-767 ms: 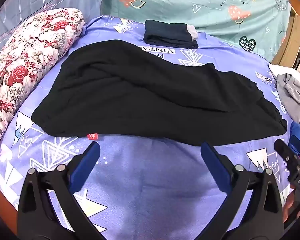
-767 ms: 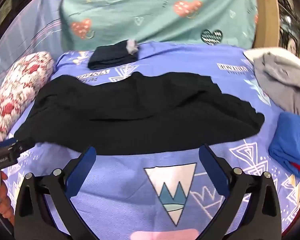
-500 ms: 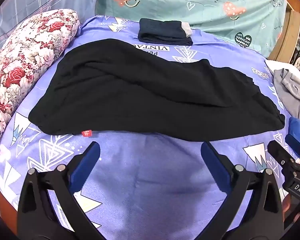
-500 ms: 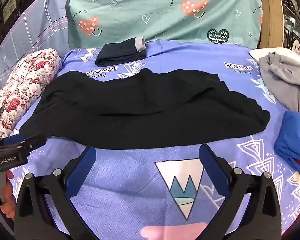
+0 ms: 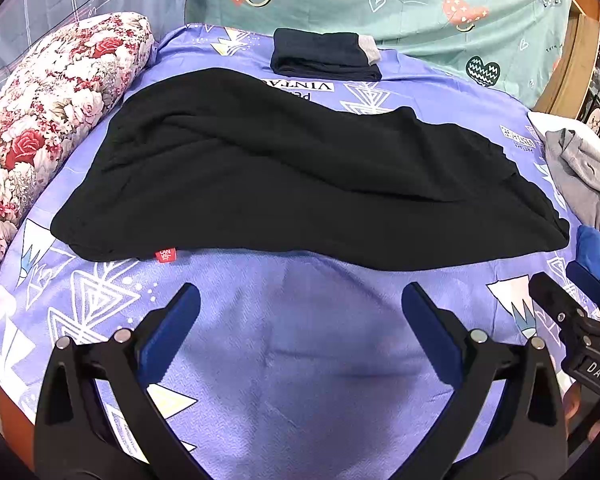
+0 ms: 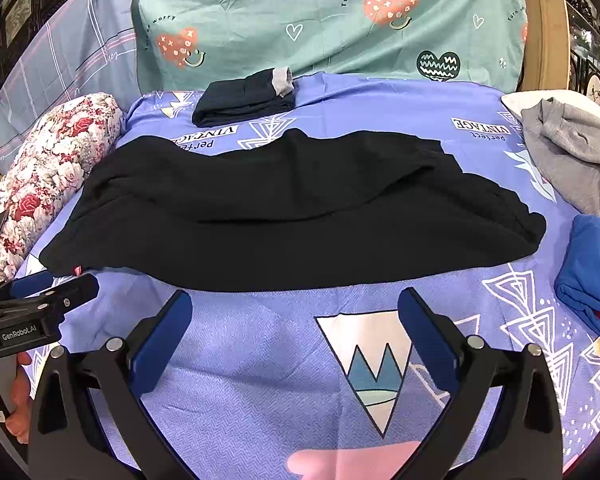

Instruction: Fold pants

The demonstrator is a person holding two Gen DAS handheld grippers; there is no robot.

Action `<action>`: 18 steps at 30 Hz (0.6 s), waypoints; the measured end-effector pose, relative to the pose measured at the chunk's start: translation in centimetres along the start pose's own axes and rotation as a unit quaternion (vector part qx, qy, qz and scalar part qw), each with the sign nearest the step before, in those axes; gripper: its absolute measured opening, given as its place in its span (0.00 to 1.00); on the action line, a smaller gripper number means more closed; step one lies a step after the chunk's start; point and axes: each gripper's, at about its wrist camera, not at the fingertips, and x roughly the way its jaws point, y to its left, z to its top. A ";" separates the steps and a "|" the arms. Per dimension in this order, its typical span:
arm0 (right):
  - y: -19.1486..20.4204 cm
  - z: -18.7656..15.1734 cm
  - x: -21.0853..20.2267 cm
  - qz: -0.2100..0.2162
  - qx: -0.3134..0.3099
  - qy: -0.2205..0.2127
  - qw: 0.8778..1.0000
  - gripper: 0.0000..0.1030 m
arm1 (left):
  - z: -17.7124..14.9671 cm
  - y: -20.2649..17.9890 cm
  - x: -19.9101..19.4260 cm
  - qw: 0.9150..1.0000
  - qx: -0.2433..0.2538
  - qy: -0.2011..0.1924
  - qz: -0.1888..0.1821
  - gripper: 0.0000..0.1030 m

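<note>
Black pants (image 5: 292, 184) lie spread across the purple bedsheet (image 5: 300, 352), folded lengthwise, with a small red tag (image 5: 165, 255) at the near left edge. They also show in the right wrist view (image 6: 292, 216). My left gripper (image 5: 300, 300) is open and empty, held above the bare sheet just short of the pants' near edge. My right gripper (image 6: 296, 308) is open and empty, also just short of the near edge. The right gripper shows at the right edge of the left wrist view (image 5: 572, 320). The left gripper shows at the left edge of the right wrist view (image 6: 40, 308).
A folded dark garment (image 5: 324, 54) lies at the head of the bed before a teal pillow (image 5: 380, 0). A floral bolster (image 5: 48, 112) lines the left side. A grey garment (image 6: 576, 160) and a folded blue one (image 6: 592, 276) lie at the right.
Both grippers have drawn back and risen slightly from the pants, staying open. The pants lie unchanged.
</note>
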 end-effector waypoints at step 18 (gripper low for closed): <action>-0.7 1.3 -2.3 0.012 -0.005 0.017 1.000 0.99 | -0.5 -0.9 -0.6 1.000 0.008 -0.003 0.001 0.98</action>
